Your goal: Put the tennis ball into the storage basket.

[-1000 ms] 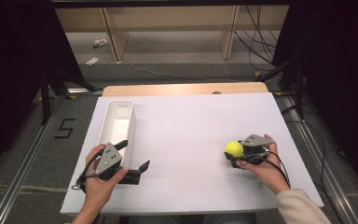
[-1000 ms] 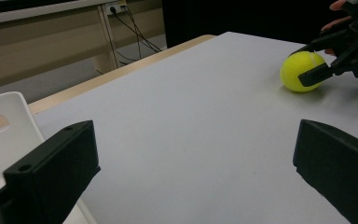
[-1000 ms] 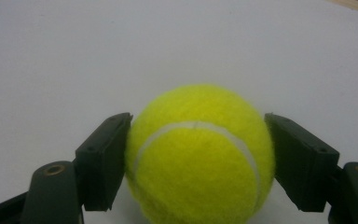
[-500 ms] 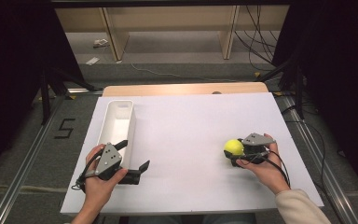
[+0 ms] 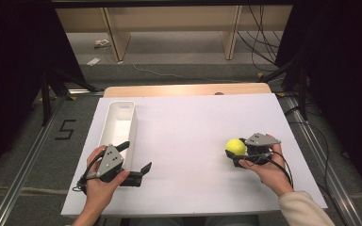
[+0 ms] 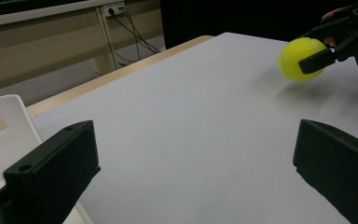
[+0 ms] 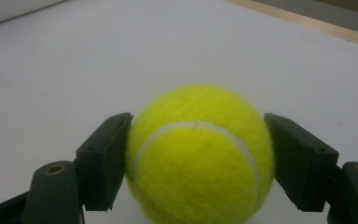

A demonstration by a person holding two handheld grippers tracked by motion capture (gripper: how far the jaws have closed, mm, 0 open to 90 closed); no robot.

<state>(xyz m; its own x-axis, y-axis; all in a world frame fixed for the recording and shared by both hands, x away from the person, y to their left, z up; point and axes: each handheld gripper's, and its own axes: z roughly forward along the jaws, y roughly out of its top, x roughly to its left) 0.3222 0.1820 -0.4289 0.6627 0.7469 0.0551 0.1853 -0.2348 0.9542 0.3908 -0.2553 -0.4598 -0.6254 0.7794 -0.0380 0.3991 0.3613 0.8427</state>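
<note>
Bin point(image 5: 118, 127) well apart from ball point(image 5: 235, 147) in right tongs point(image 5: 234, 155)

Each tool has two blocky black jaws with small screw holes near their bases. The left tool point(image 5: 134, 162) and the right tool point(image 5: 234, 154) each carry a grey three-cornered plate dotted with dark screws. Black cables trail from both. The person's right forearm wears a cream sleeve point(image 5: 301, 209).
</note>
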